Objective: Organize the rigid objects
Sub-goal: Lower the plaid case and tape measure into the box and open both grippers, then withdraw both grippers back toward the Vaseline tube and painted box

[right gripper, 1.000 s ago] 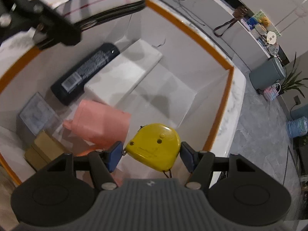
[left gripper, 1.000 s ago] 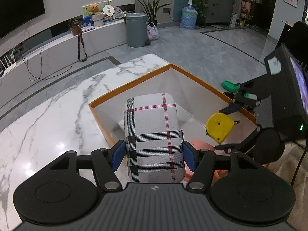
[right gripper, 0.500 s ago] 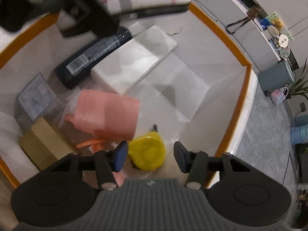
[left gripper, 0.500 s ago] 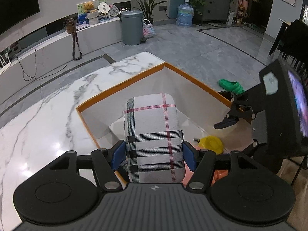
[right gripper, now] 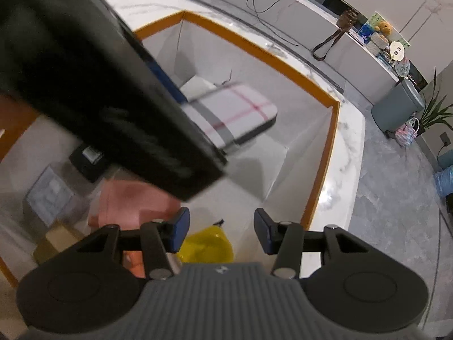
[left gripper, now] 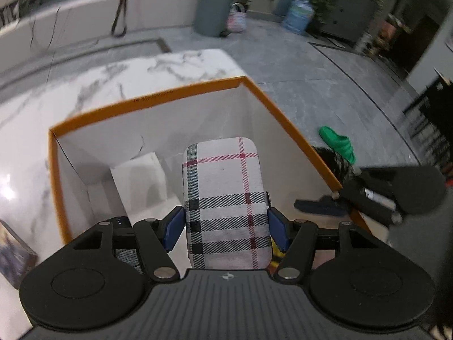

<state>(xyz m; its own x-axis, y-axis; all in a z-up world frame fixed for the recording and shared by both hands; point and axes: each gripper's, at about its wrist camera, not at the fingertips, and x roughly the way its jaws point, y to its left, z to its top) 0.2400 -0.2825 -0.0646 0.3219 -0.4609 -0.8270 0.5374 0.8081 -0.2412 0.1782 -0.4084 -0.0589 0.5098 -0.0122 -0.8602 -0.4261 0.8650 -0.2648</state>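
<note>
Plaid case (left gripper: pixel 225 198) sits clamped between the left gripper (left gripper: pixel 225 225) pads above the orange-rimmed box (left gripper: pixel 158 96), while the right gripper (right gripper: pixel 221 228) gapes empty, yellow tape measure (right gripper: pixel 206 245) lying below its fingers.

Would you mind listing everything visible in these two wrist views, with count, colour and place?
Box: one, orange rim, white inside, on the table.
Table: one, white marble, under the box.
Plaid case: one, white with black and red checks, held over the box.
Tape measure: one, yellow, on the box floor.
White block: one, inside the box by the far wall.
Pink item: one, in the box, partly hidden.
Dark bottle: one, in the box, mostly hidden.
Bin: one, grey, on the floor.
Slipper: one, green, on the floor.
Left gripper: black, blue pads, clamped on the plaid case.
Right gripper: black, blue pads, open above the tape measure.
</note>
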